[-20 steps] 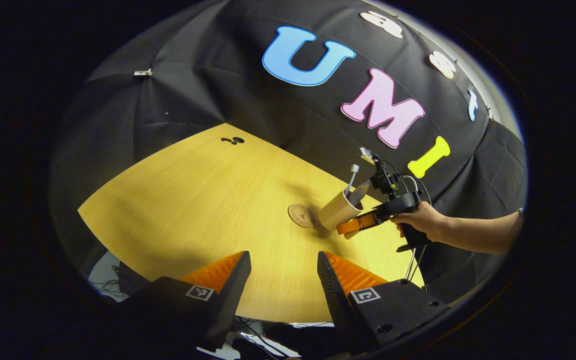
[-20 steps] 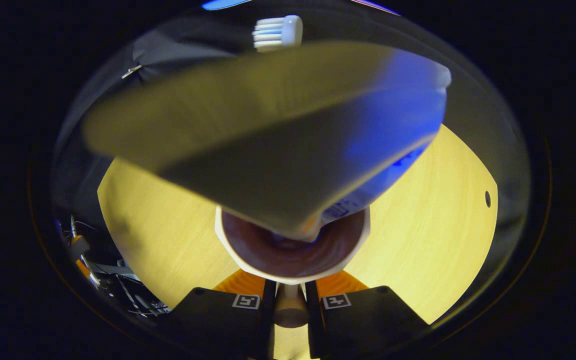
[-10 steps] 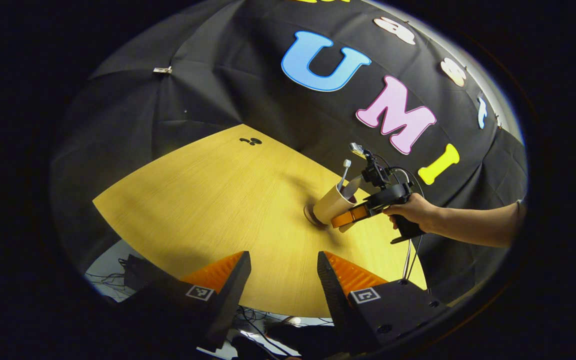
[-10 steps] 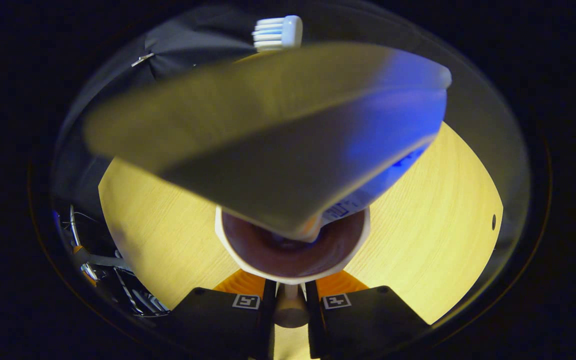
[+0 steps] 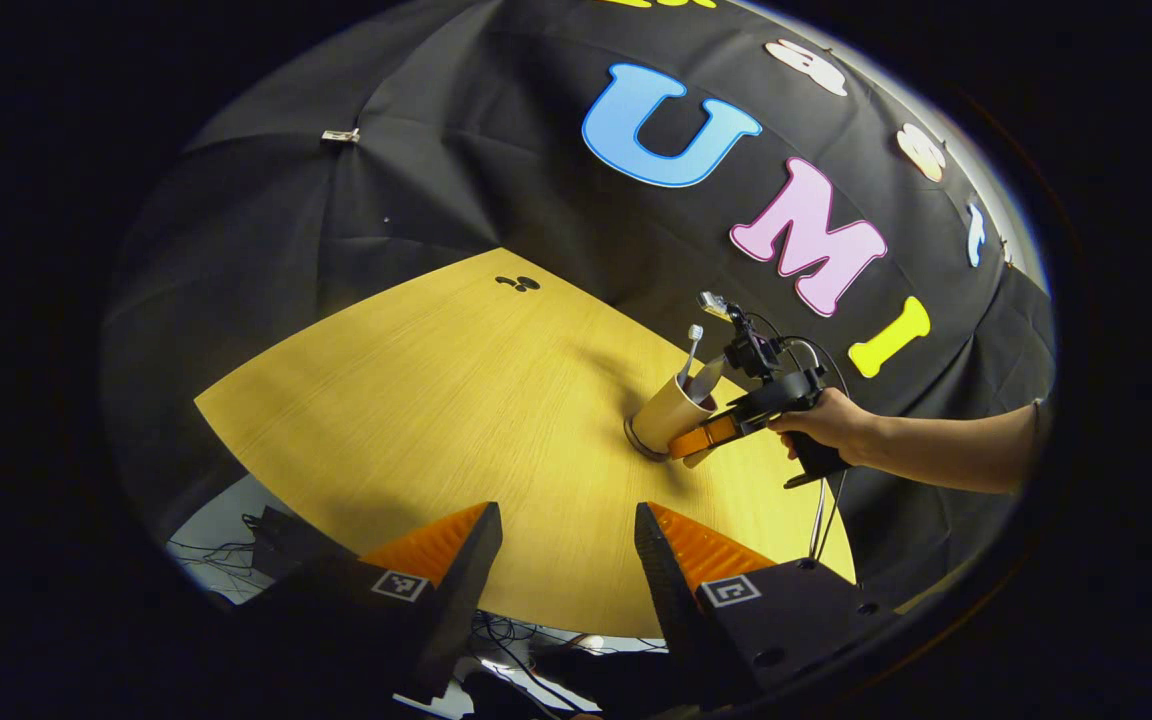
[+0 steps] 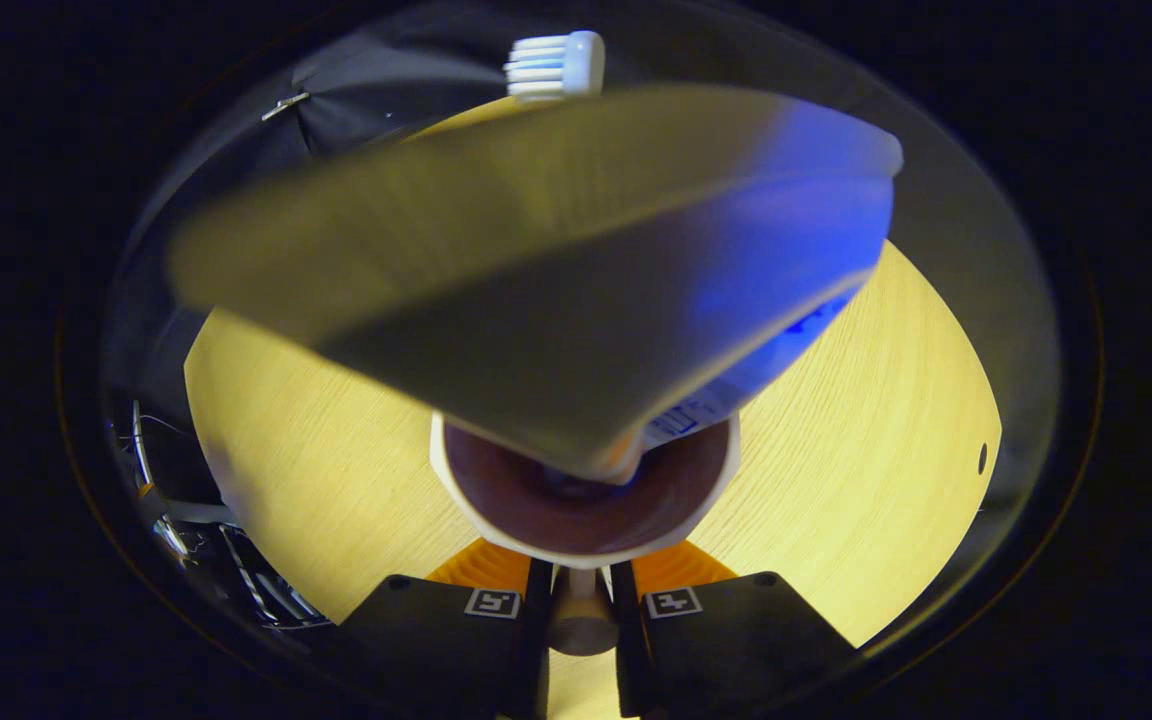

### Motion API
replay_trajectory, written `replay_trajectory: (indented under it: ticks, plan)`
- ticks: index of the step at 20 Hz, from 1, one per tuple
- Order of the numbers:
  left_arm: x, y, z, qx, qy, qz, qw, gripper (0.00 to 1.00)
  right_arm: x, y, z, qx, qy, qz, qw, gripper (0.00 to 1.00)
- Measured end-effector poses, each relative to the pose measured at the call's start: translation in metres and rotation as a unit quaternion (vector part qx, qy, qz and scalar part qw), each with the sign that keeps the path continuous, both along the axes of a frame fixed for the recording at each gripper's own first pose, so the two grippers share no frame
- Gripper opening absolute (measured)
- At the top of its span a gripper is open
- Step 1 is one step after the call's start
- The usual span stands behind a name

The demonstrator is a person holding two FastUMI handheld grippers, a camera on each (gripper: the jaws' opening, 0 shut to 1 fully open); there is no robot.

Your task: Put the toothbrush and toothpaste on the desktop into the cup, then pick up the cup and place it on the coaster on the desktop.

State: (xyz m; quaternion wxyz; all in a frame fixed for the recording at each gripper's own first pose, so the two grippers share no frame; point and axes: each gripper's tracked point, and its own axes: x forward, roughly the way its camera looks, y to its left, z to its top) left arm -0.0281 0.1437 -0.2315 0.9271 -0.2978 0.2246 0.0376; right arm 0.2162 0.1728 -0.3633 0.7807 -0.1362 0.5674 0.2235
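At the far right of the desk (image 5: 416, 400), my right jaws (image 5: 704, 440) pinch the cup (image 5: 664, 415) by its handle, a hand (image 5: 831, 425) gripping them. The cup tilts, its base over the coaster (image 5: 636, 445); whether it touches, I cannot tell. The toothbrush (image 6: 556, 62) and toothpaste (image 6: 556, 270) stand in the cup. My left jaws (image 5: 566, 570) hang spread and empty over the near edge.

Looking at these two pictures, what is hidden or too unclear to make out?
- Coaster: left gripper view, mostly hidden under the cup; whether the cup rests on it is unclear.
- Toothbrush handle: right gripper view, hidden behind the blurred toothpaste.
- Cup's grip: right gripper fingers close around a part below the rim.
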Motion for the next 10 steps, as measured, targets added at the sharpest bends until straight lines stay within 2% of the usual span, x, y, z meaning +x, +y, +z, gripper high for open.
replay_trajectory:
  ticks: [10]
  plan:
    - [0.0101,0.0027,0.0033,-0.003,-0.005,-0.005,1.0,0.84,0.0015,-0.0028,0.008,0.0,0.0,-0.004,1.0,0.33]
